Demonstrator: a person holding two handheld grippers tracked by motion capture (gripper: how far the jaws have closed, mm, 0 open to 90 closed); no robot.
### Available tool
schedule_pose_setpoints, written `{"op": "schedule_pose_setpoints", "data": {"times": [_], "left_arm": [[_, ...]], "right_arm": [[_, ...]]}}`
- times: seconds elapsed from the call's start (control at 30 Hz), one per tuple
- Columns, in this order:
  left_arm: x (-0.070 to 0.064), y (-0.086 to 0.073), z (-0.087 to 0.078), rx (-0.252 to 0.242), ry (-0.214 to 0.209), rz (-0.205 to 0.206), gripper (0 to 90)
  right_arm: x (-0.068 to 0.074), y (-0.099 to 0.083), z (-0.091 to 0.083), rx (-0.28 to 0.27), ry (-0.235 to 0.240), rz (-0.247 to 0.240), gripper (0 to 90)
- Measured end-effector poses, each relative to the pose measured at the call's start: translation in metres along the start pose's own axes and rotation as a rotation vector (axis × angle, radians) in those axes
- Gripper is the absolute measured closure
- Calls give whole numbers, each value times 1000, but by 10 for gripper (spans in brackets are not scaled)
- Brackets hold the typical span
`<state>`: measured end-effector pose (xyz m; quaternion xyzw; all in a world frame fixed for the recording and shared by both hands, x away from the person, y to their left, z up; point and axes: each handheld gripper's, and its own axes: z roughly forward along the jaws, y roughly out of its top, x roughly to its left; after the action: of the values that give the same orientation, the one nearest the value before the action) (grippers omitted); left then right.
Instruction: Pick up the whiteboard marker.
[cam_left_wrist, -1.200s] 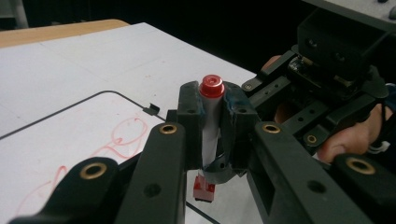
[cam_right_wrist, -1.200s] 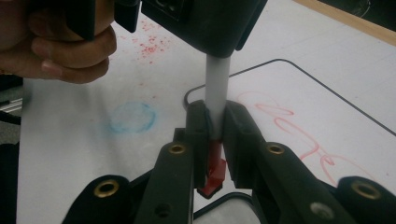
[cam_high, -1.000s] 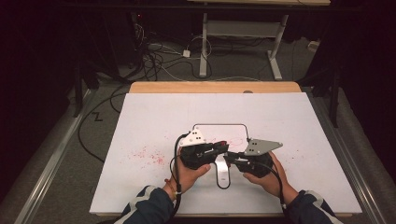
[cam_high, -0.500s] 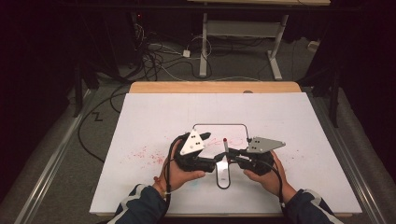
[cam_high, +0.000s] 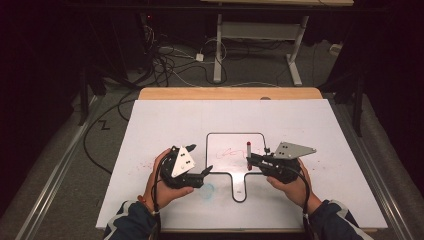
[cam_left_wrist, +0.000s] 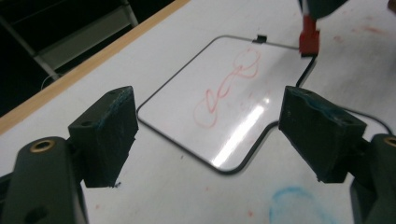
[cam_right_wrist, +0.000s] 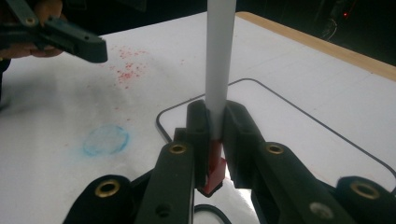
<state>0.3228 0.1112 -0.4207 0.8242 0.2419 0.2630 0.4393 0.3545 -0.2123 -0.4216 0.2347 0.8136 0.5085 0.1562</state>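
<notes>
A small whiteboard (cam_high: 220, 142) with a black rim and a handle lies on the white table cover, with a red scribble (cam_high: 230, 152) on it. My right gripper (cam_high: 251, 159) is shut on a marker (cam_high: 248, 148) at the board's right edge. In the right gripper view the marker's white barrel (cam_right_wrist: 218, 70) rises from between the jaws (cam_right_wrist: 215, 116), its red end down among them. My left gripper (cam_high: 206, 171) stands open and empty just left of the board's handle. Its pads (cam_left_wrist: 109, 135) frame the board (cam_left_wrist: 187, 102) and scribble (cam_left_wrist: 229, 88); the marker's red end (cam_left_wrist: 308, 39) shows beyond.
A blue smear (cam_high: 207, 189) marks the cover beside the handle, and red specks (cam_high: 145, 167) lie to the left. The wooden table edge (cam_high: 230, 93) runs along the back. Cables and a desk frame (cam_high: 250, 35) sit on the floor beyond.
The two grippers were together over the board's handle. The left one has drawn away to the left and opened; the right one has shifted right with the marker.
</notes>
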Motion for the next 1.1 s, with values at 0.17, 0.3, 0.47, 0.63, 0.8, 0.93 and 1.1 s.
{"op": "schedule_pose_setpoints", "data": {"times": [0.17, 0.3, 0.47, 0.63, 0.8, 0.93, 1.1], "left_arm": [[2, -21, -7, 51, 21, -11, 187], [4, -37, -14, 79, 44, -17, 187], [9, -54, -22, 107, 59, -37, 186], [7, -66, -31, 140, 67, -47, 187], [9, -70, -33, 149, 66, -52, 187], [7, -72, -31, 166, 49, -59, 187], [9, -71, -31, 152, 52, -54, 187]], "right_arm": [[-3, 0, 0, -7, 0, 4, 822], [-6, 3, 2, -21, 5, 7, 821], [-9, 5, 11, -27, 13, 19, 821], [-7, 8, 21, -33, 21, 7, 821], [-7, 8, 32, -27, 18, -10, 821], [-9, 9, 37, -27, 9, -21, 821], [-11, 8, 40, -20, -10, -20, 822]]}}
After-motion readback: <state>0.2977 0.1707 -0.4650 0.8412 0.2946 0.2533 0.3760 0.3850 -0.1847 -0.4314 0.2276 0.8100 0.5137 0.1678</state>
